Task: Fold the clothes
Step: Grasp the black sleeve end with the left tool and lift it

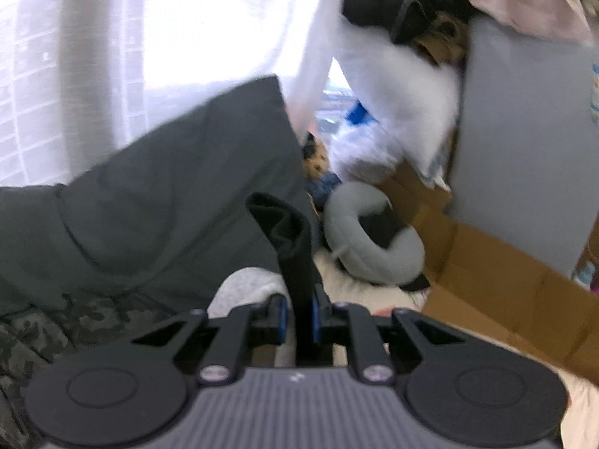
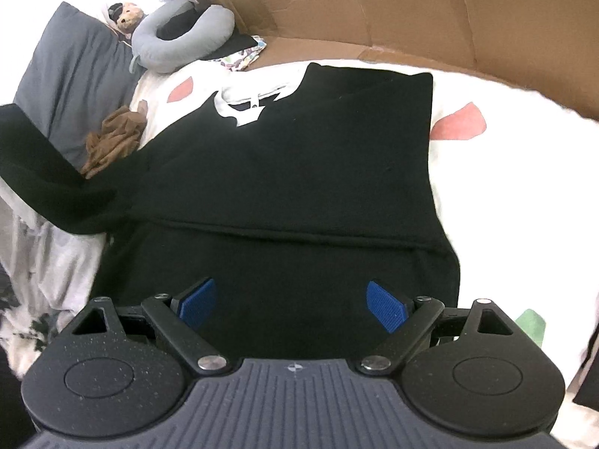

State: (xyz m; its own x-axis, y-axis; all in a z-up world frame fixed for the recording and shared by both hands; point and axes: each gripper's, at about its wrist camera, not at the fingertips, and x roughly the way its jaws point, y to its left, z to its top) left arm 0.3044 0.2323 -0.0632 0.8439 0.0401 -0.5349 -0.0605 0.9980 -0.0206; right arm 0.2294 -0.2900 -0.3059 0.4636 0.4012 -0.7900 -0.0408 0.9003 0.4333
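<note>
Two grippers, one garment. Your left gripper (image 1: pixel 299 308) is nearly closed, its blue pads (image 1: pixel 283 308) pinching a strip of black fabric (image 1: pixel 290 247) that rises between them and curls over above the fingertips; behind it you see a dark grey pillow (image 1: pixel 168 194), a grey neck pillow (image 1: pixel 370 235) and brown cardboard (image 1: pixel 498 288). Your right gripper (image 2: pixel 292 305) stands wide apart and holds nothing, its blue pads (image 2: pixel 198 303) poised above the lower part of the black garment (image 2: pixel 299 172). That garment lies spread flat on the cream bedcover (image 2: pixel 505 194), its white collar lining (image 2: pixel 254 101) at the far end and a seam crossing it near you. At the left edge of the right wrist view, a black sleeve (image 2: pixel 45 172) lifts away from the garment's body, beside a crumpled brown cloth (image 2: pixel 114 138)
</note>
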